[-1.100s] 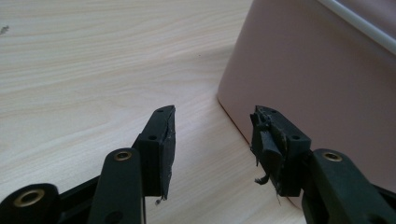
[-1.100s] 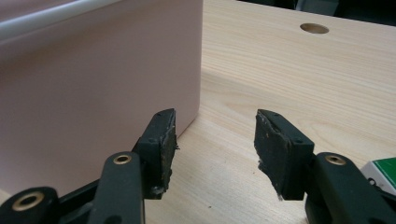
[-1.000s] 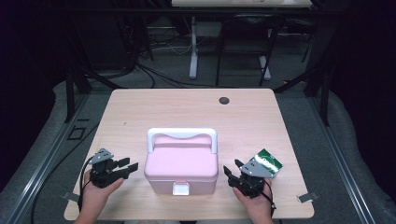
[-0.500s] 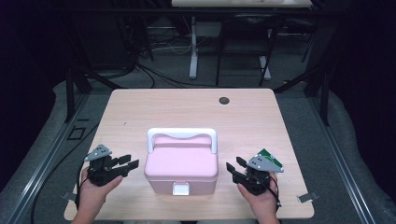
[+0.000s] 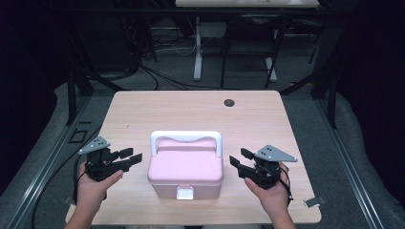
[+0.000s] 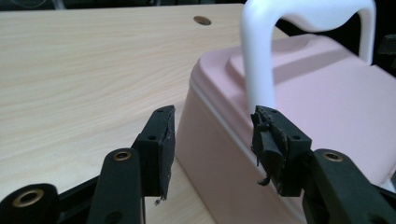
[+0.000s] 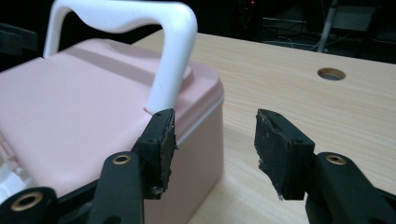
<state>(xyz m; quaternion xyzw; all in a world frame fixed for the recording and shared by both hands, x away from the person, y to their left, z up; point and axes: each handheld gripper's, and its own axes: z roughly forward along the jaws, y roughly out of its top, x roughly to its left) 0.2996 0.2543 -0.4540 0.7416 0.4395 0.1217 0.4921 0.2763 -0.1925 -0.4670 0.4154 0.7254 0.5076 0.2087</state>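
While both grippers gape, pink box (image 5: 185,174) sits between them.

Left claw (image 5: 130,158): held in left hand (image 5: 95,183), just left of the pink box (image 5: 185,169), jaws apart, having just been opening, nothing between them. Right claw (image 5: 240,160): held in right hand (image 5: 270,193), just right of the box, jaws apart, likewise just opening, nothing gripped.

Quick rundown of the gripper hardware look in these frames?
Both grippers, left gripper and right gripper, are black, each topped by a grey three-cornered plate. Two black jaws with brass-ringed pivot holes; worn, frayed black pads. Black cables trail back. Forearms bare, no sleeves.
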